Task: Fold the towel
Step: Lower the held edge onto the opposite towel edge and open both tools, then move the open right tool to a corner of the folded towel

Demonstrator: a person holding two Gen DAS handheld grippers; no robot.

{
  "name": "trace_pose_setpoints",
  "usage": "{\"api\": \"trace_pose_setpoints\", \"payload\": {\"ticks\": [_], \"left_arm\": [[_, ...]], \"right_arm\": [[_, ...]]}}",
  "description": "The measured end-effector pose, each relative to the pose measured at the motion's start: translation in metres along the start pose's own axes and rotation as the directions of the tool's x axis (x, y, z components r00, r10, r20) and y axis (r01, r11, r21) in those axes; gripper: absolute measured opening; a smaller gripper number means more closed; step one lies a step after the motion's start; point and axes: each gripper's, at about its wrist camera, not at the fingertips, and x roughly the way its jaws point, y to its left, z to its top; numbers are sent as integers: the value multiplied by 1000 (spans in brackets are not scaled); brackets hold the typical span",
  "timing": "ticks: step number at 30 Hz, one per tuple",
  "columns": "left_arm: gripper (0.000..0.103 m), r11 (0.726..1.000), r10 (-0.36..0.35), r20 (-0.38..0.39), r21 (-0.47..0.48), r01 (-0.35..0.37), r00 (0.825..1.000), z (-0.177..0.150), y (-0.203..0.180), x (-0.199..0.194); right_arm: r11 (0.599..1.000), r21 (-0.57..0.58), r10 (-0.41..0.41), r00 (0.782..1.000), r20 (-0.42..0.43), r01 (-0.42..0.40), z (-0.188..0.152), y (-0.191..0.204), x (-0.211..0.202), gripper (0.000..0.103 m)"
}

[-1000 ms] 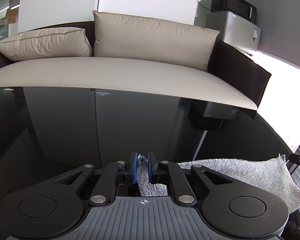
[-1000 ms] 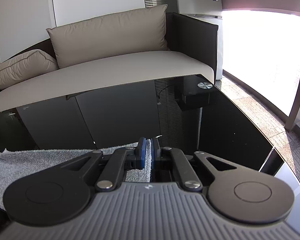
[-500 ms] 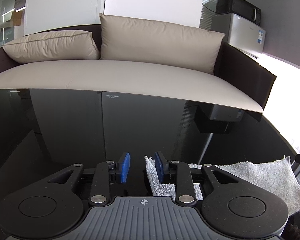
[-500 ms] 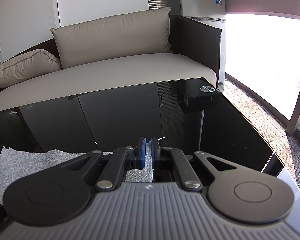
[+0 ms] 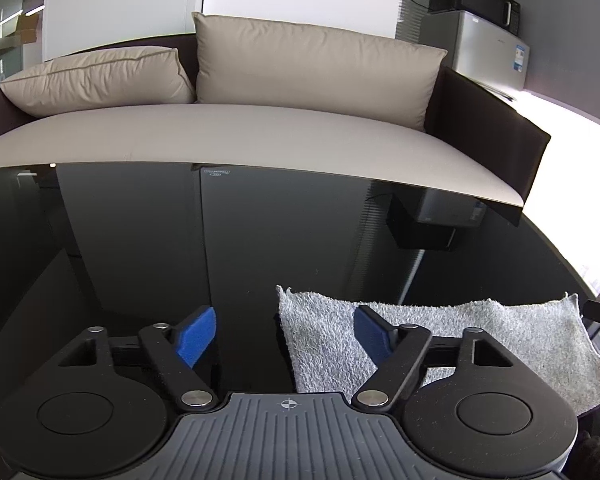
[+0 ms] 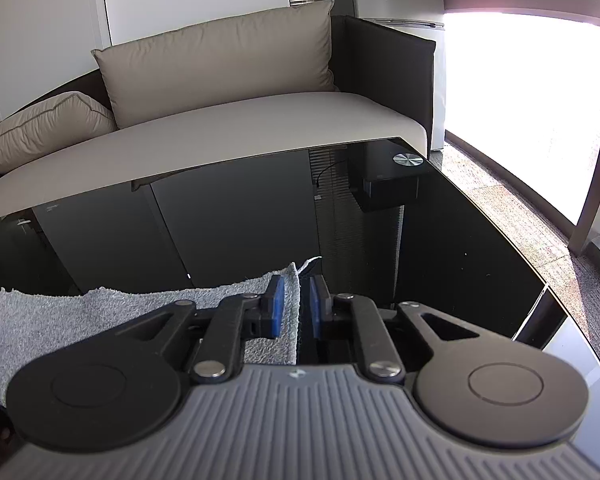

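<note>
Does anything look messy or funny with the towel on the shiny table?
Nothing really stands out. The fluffy grey towel lies flat on the glossy black table; only its far right corner curls up a little.

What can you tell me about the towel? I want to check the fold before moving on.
The towel is light grey looped terry cloth. It lies low on the glossy black table, seemingly doubled over, with a rounded fold at its near right corner. The left gripper is opening, and the towel's left end lies under its right pad. The right gripper is opening, with the towel's right edge between its pads.
</note>
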Motion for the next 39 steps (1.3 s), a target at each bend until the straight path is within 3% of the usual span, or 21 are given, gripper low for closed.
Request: {"api": "trace_pose_setpoints", "payload": {"ticks": [1,3,5,9,31,39], "left_arm": [[89,1000,-1,-2,2,1,1000,-1,0,0],[102,1000,0,-5,6,0,1000,-2,-1,-2],[102,1000,-3,-13,11,3,1000,-4,-1,-2],[102,999,-33,-50,12,33,998,-9,-1,0],[102,997,-67,-77,20,68,995,-31,12,-31],[102,997,-81,-84,1,81,993,-36,15,-37]], "right_arm": [[1000,5,-1,1000,3,1,0,-1,-1,42],[1000,15,-2,1000,9,2,-1,-2,-2,53],[1000,18,-3,1000,5,3,-2,-3,-3,54],[1000,17,0,1000,-5,0,-5,-2,-5,70],[999,51,20,999,-37,-18,-27,-4,-52,75],[989,148,29,998,-62,-19,-40,-9,-64,74]]}}
